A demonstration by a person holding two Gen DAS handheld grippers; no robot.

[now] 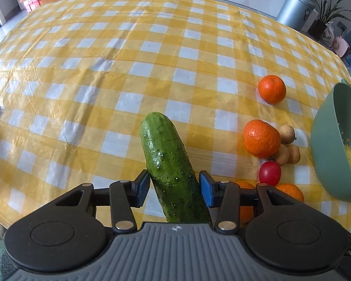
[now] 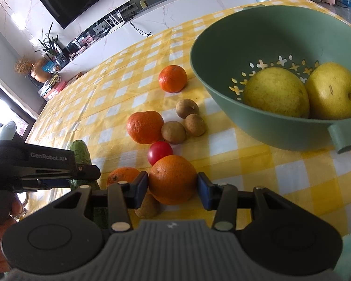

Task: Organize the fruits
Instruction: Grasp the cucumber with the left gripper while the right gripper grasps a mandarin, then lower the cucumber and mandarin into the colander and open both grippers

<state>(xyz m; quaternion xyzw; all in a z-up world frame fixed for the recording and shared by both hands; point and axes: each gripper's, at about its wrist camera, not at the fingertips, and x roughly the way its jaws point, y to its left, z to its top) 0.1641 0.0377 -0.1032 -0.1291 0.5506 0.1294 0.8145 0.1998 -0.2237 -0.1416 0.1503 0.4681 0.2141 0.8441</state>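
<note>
On the yellow checked table (image 1: 105, 75), at the nine o'clock side of the fruit pile, the left gripper (image 1: 174, 188) has its jaws around a bumpy green cucumber (image 1: 166, 161). Both blue pads look to be touching its skin, but it sits crooked, so it could twist and slip out. Moving right, the right gripper (image 2: 172, 188) has its jaws pressed on a round orange (image 2: 172, 179). Its skin is smooth and shiny, so it might roll away if the grip gets loose. At twelve o'clock from it sit a red tomato (image 2: 159, 151), more oranges and small brown fruits. At two o'clock, the green bowl (image 2: 222, 53) holds two yellow pears (image 2: 276, 91).
</note>
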